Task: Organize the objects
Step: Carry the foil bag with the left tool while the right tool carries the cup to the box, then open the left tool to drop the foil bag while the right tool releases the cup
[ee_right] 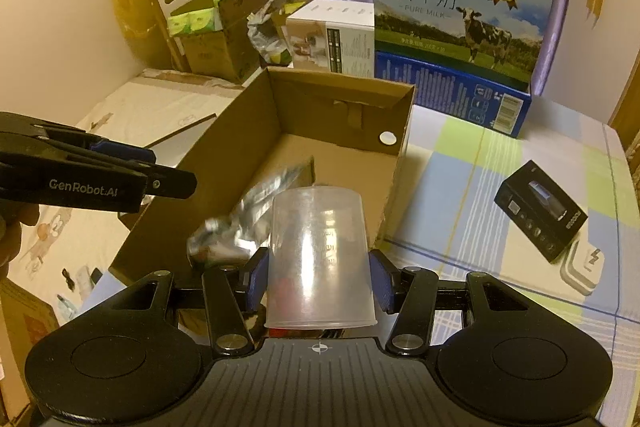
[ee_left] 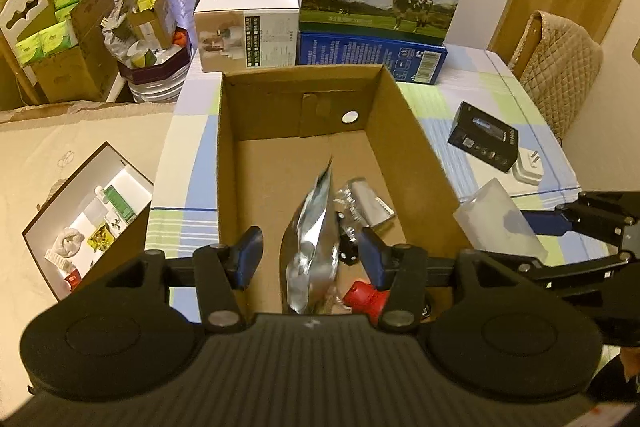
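On the tabletop [ee_left: 472, 99]: open cardboard box [ee_left: 248, 131] holds silver foil pouch [ee_left: 312, 239], small grey packet [ee_left: 370, 207], red item [ee_left: 362, 301] | left gripper [ee_left: 310, 259] above box, fingers apart around pouch, not clamped | right gripper [ee_right: 318, 277] fingers clamped on clear plastic cup [ee_right: 318, 259], beside box's right wall.

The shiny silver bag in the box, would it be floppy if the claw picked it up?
Probably floppy. The crinkled silver foil bag looks thin and creased, so it would likely bend and sag. Its glossy surface may slip between the fingers. It stands on edge in the brown cardboard box, so a nudge might tip it.
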`<state>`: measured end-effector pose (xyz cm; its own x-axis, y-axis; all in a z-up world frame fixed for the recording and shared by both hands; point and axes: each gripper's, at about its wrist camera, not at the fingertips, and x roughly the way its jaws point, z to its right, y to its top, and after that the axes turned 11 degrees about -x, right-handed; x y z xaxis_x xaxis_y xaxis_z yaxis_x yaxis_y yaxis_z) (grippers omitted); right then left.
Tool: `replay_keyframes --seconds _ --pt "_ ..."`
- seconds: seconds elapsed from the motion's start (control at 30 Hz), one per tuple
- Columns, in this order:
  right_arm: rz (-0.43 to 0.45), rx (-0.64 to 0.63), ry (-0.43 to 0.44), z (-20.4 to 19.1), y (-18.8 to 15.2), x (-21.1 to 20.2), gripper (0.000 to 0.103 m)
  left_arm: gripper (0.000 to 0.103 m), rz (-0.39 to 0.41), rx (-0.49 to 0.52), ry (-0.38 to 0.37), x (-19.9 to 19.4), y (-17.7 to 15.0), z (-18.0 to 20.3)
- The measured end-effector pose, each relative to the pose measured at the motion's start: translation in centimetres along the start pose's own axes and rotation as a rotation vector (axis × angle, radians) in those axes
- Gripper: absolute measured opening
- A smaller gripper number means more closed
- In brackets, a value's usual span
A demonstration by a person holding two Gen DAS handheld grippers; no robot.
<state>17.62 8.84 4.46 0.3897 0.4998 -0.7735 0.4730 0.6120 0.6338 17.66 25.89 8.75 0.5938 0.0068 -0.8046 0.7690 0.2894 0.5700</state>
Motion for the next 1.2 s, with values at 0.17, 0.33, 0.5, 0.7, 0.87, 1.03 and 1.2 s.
replay_keyframes --seconds 0.17,0.33,0.5,0.7,0.87,1.03,1.2 --pt "-0.009 0.004 0.011 -0.2 -0.3 0.6 0.049 0.047 -0.001 -0.008 0.013 0.0 -0.5 -0.5" --pt "-0.008 0.007 0.022 -0.3 -0.3 0.7 0.049 0.047 -0.007 -0.003 0.015 -0.1 -0.9 -0.7" --pt "0.003 0.010 0.028 -0.5 0.1 0.6 0.049 0.047 -0.010 -0.006 0.015 -0.2 -1.1 -0.8" --pt "0.018 0.020 0.038 -0.5 0.7 0.4 0.049 0.047 -0.001 -0.005 0.020 -0.4 -1.2 -0.8" --pt "0.065 0.067 0.088 0.0 1.5 0.9 0.051 0.049 0.008 -0.014 0.040 -0.5 -0.9 -1.5" --pt "0.120 0.118 0.080 0.9 2.1 0.6 0.058 0.049 0.003 -0.023 0.049 -0.5 -1.3 -2.4" --pt "0.102 0.142 0.064 1.4 1.1 0.2 0.058 0.049 -0.002 -0.035 0.040 -0.4 -2.0 -2.4"
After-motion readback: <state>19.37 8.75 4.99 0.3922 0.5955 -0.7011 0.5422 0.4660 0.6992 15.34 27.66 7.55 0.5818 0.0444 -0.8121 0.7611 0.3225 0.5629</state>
